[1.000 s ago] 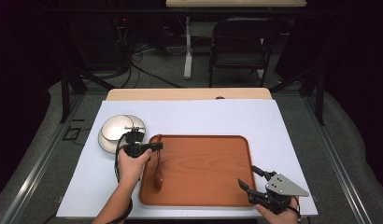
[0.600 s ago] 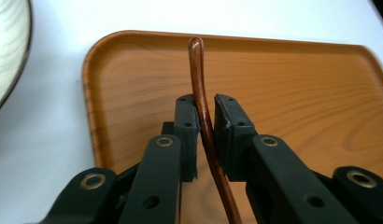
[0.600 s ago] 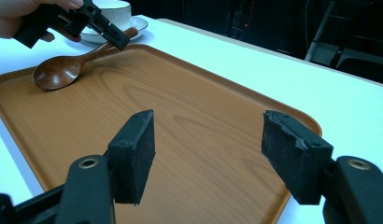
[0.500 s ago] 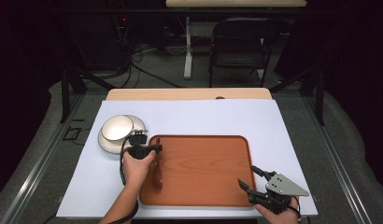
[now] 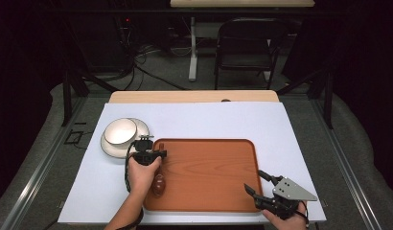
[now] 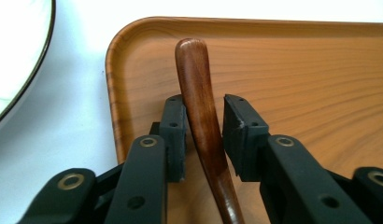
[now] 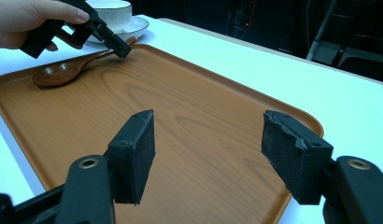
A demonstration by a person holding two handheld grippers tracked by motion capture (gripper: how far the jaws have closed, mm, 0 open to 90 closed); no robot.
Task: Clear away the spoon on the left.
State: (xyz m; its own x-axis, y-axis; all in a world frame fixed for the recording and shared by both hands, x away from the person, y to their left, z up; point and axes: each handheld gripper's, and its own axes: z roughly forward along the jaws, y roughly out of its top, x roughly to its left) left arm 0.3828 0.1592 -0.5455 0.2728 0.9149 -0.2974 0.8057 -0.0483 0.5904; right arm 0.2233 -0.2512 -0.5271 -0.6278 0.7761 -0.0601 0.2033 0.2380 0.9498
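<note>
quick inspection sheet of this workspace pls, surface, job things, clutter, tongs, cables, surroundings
surface: white-covered table, wooden edge at the far side.
job's things: wooden spoon lying on the wooden tray, at the tray's left end, handle toward the far rim.
clutter: white bowl on a saucer, left of the tray.
grippers: left tongs straddle the spoon handle with a gap on the right side, not clamped; right tongs open and empty over the tray's near right corner.
cables: black cable looping from the left tongs; loose cables on the floor beyond the table.
surroundings: dark room, folding chair behind the table.
</note>
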